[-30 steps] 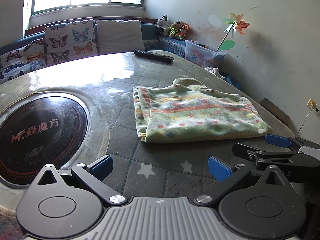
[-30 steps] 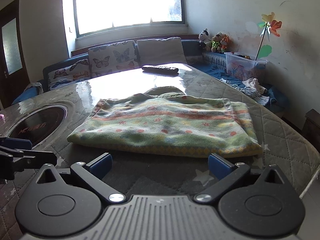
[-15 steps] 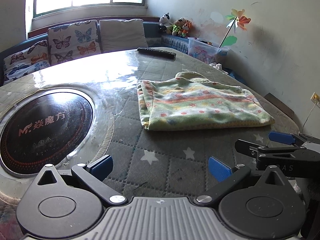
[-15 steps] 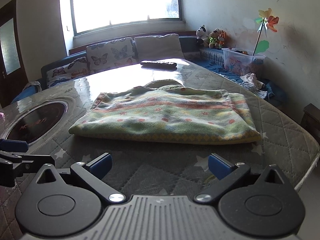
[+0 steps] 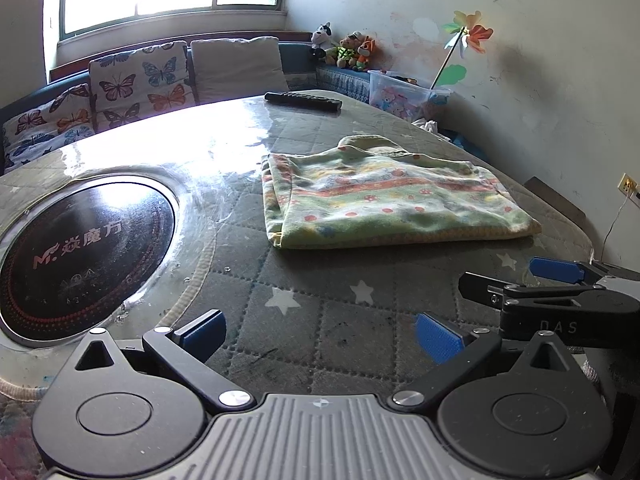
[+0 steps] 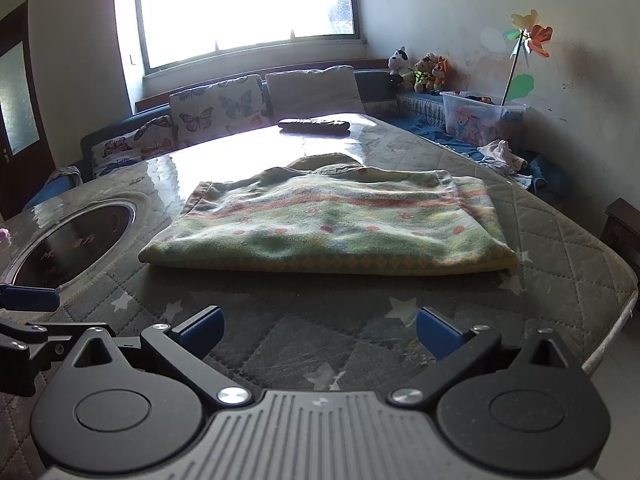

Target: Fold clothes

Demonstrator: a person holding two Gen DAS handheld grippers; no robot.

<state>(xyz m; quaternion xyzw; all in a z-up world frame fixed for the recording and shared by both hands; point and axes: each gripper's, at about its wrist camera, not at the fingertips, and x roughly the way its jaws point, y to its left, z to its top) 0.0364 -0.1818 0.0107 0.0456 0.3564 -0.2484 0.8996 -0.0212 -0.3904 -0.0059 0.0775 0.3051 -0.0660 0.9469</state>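
Ahead of both jaws lay the folded garment (image 6: pixel 328 224) on the table (image 6: pixel 560 248); left gripper (image 5: pixel 320 334) and right gripper (image 6: pixel 318 330) stood apart, empty.

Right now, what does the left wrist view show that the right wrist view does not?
Only the left wrist view shows the wall socket and the white lettering on the round black plate. Only the right wrist view shows the dark door at the left. Both show the folded green garment, the remote control, the pinwheel, and both grippers open and empty.
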